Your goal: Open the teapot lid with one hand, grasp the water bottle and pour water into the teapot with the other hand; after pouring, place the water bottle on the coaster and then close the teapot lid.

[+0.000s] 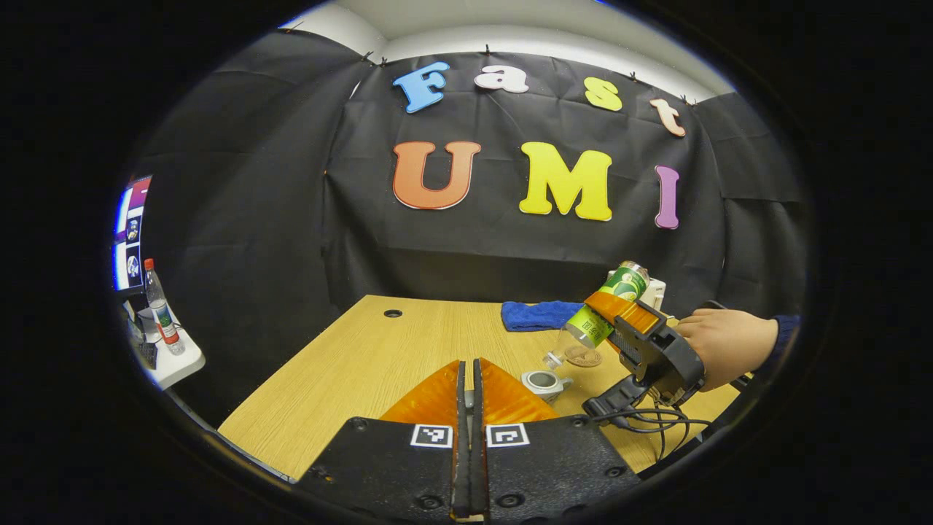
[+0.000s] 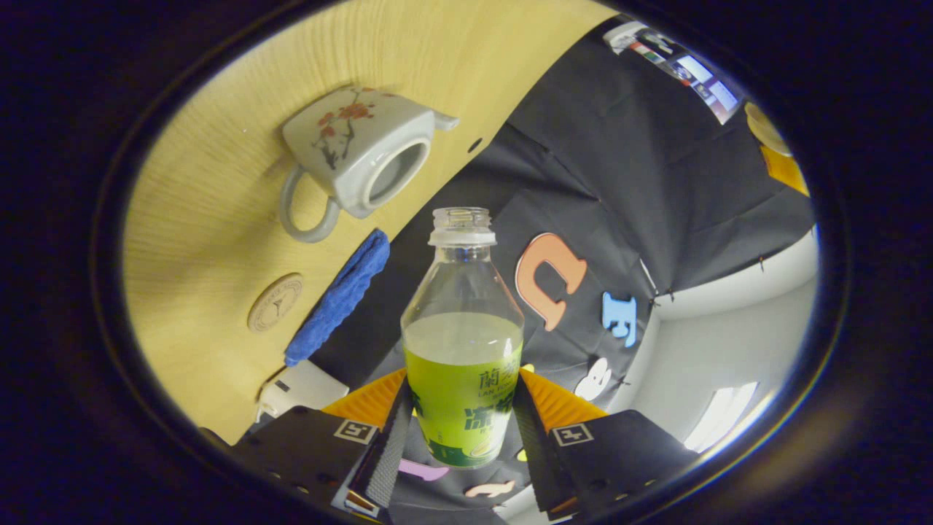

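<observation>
Lower centre of the right gripper view, the right gripper's (image 2: 462,426) jaws pinch a clear, uncapped water bottle (image 2: 462,343), tilted near the squarish ceramic teapot (image 2: 364,149) on the wood-grain table (image 2: 204,197); beside them lie a round coaster (image 2: 275,302) and a blue cloth (image 2: 339,295). Left gripper's (image 1: 470,386) jaws are pressed together.

No plain words can be made out. Square black-and-white markers (image 1: 431,435) sit behind the left gripper's (image 1: 470,364) fingers. The water bottle (image 2: 462,408), held between the right gripper's (image 2: 462,383) fingers, bears printed characters on its label. The coaster (image 2: 275,302) off to one side has a stamp too small to tell.
</observation>
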